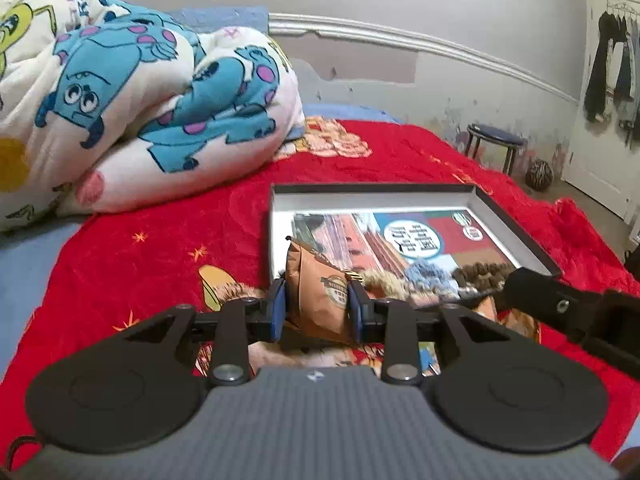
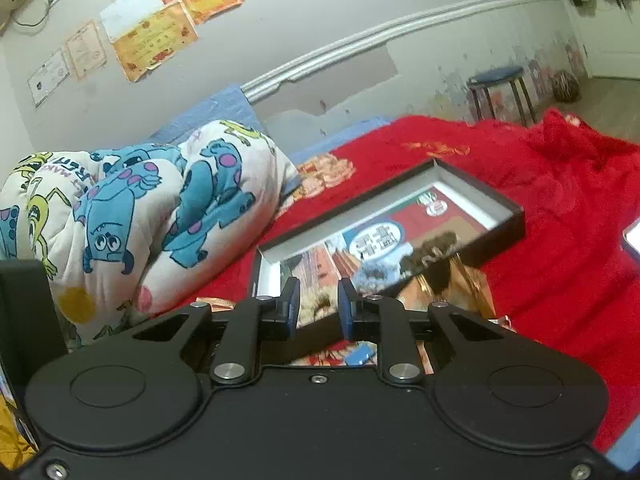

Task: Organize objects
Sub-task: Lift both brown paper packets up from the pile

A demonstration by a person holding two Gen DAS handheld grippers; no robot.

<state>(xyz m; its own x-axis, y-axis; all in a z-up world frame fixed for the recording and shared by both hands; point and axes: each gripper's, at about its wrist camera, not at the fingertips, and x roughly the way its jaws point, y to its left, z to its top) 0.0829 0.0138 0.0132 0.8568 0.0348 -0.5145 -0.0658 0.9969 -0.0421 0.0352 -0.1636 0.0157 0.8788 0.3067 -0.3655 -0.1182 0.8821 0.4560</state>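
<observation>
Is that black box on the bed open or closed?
Open. The box has no lid on it: its white inner walls and a colourful book lying flat inside are in plain view from both cameras.

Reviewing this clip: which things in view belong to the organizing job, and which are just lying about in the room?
Part of the job:
- brown packet, shut in the left claw
- black box, open
- picture book inside it
- right claw, straddling the box's near edge

Just lying about:
- cartoon quilt
- red blanket
- blue stool
- certificates on the wall
</observation>
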